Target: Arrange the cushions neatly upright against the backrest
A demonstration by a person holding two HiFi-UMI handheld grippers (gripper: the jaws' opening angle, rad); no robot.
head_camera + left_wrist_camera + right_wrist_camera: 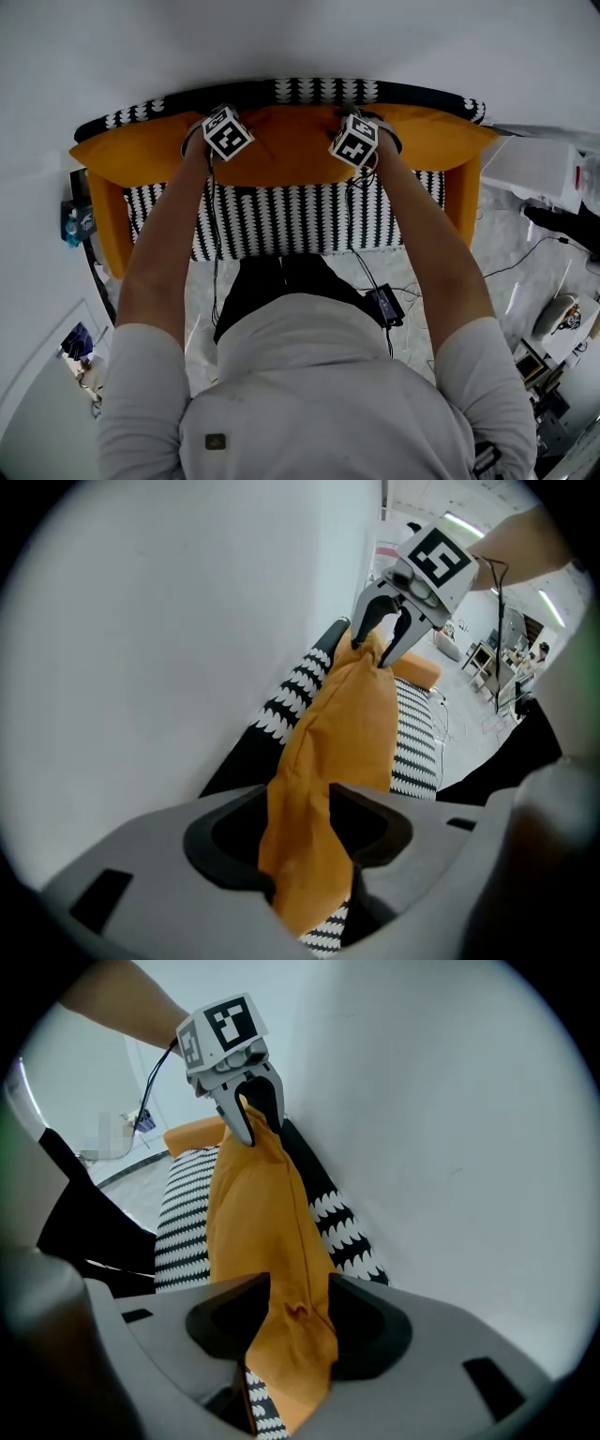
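Observation:
A long orange cushion (pixel 291 145) stands upright along the black-and-white patterned backrest (pixel 319 91) of a sofa, against the white wall. My left gripper (pixel 223 131) is at its top edge left of centre, and my right gripper (pixel 356 139) is right of centre. In the left gripper view the cushion's (pixel 347 733) top seam runs between my left gripper's (pixel 300 827) parted jaws, with dark gaps beside it. The right gripper view shows the same: the fabric (pixel 253 1213) lies loosely between the right gripper's (pixel 291 1312) spread jaws. Each gripper sees the other one open over the seam.
The patterned seat (pixel 291 220) lies below the cushion. Orange side pieces stand at the sofa's left end (pixel 111 220) and right end (pixel 467 202). Cables trail down from both grippers. White furniture and clutter (pixel 553 187) fill the floor to the right.

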